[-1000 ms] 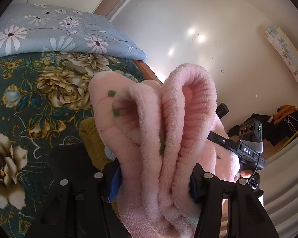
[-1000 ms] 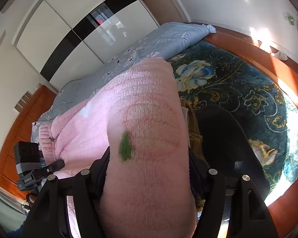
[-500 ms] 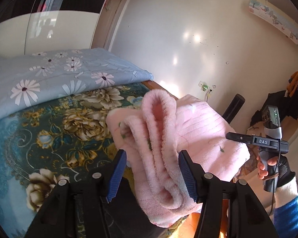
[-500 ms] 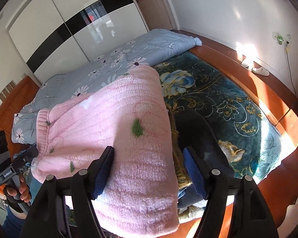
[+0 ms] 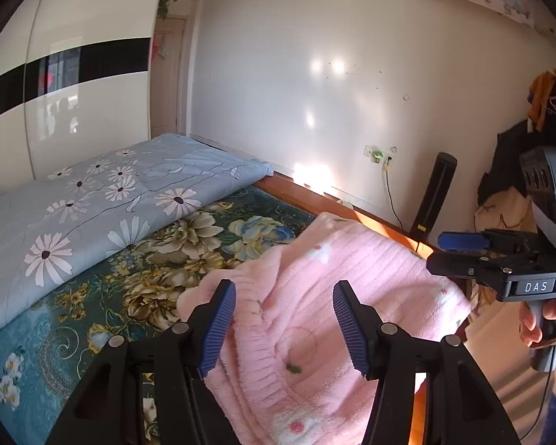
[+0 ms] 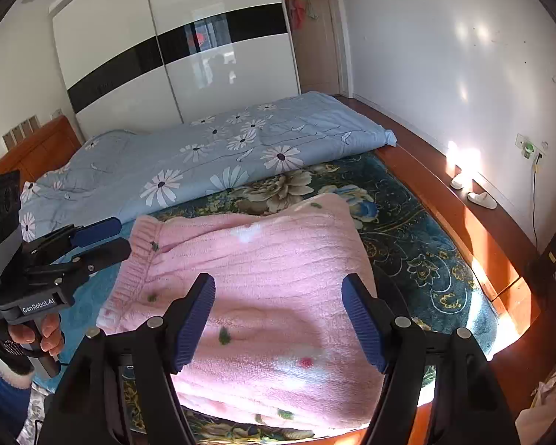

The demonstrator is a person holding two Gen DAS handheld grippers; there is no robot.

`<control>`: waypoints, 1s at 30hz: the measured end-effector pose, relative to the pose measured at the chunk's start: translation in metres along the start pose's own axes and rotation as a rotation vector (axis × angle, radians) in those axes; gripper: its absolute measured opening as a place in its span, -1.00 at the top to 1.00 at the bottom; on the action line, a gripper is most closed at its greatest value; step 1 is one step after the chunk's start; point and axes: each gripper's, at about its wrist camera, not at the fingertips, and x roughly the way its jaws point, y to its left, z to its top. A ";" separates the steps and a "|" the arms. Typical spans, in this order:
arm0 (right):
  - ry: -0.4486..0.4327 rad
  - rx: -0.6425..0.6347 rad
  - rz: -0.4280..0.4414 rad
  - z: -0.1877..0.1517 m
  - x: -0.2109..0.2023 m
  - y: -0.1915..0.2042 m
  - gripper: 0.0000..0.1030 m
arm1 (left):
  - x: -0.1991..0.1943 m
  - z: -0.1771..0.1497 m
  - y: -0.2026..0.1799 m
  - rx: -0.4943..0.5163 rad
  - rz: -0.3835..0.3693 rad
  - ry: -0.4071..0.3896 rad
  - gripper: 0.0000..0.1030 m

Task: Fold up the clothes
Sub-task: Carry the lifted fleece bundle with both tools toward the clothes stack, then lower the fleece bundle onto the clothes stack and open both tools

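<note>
A folded pink fleece garment (image 5: 370, 270) (image 6: 270, 252) with small green and red dots lies flat on the floral bedspread, near the bed's front edge. My left gripper (image 5: 283, 293) hovers above its ribbed-hem end, open, its blue pads clear of the cloth. At the other end my right gripper (image 6: 278, 285) hangs open too, with nothing between its fingers. Each gripper also shows in the other's view, held by a hand: the right gripper (image 5: 444, 250) at the right edge, the left gripper (image 6: 120, 237) at the left.
A light blue daisy quilt (image 6: 211, 148) lies folded across the far half of the bed. The dark teal bedspread (image 6: 419, 244) reaches the wooden bed frame (image 6: 474, 222). White slippers (image 6: 482, 200) sit by the wall. Behind the bed stands a wardrobe (image 6: 174, 55).
Both grippers let go of the bunched pink garment, opened and rose away from it. The garment now lies spread flat on the bed instead of filling the jaws.
</note>
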 end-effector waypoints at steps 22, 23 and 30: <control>-0.015 -0.035 -0.086 -0.047 -0.007 0.003 -0.40 | -0.025 -0.040 -0.009 0.029 -0.024 0.018 -0.27; -0.036 -0.040 -0.099 -0.052 -0.013 0.009 -0.40 | -0.032 -0.047 -0.010 0.030 -0.024 0.012 -0.30; -0.107 -0.099 -0.140 -0.104 -0.028 0.057 -0.41 | -0.060 -0.096 -0.022 0.028 -0.025 0.014 -0.38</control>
